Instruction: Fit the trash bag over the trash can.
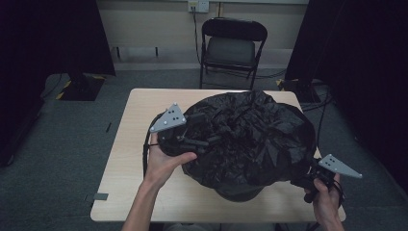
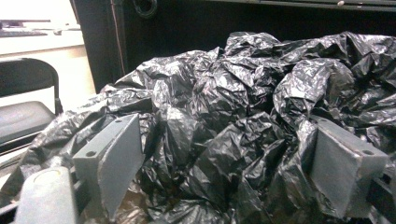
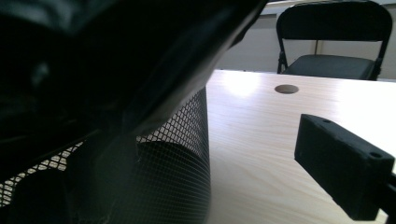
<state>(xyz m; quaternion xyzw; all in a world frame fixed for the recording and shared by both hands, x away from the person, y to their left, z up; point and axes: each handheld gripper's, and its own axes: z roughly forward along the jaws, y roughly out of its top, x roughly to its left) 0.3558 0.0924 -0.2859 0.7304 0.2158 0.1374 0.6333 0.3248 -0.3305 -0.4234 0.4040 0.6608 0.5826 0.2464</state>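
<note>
A crumpled black trash bag (image 1: 245,139) is spread over a black mesh wastebasket (image 1: 239,192) on the wooden table (image 1: 134,163). My left gripper (image 1: 208,140) is at the bag's left side. It is open, and in the left gripper view loose folds of the bag (image 2: 224,107) bulge between its two grey pads (image 2: 116,158). My right gripper (image 1: 300,182) is low at the bag's right edge, open. In the right gripper view one finger (image 3: 341,168) hangs over bare table beside the mesh wall (image 3: 177,154). The bag's overhang (image 3: 116,60) hides the other finger.
A black folding chair (image 1: 231,48) stands beyond the table's far edge. Dark curtains and stands flank the table on both sides. A round cable hole (image 3: 286,88) sits in the tabletop. Bare wood lies left of the bag and along the near edge.
</note>
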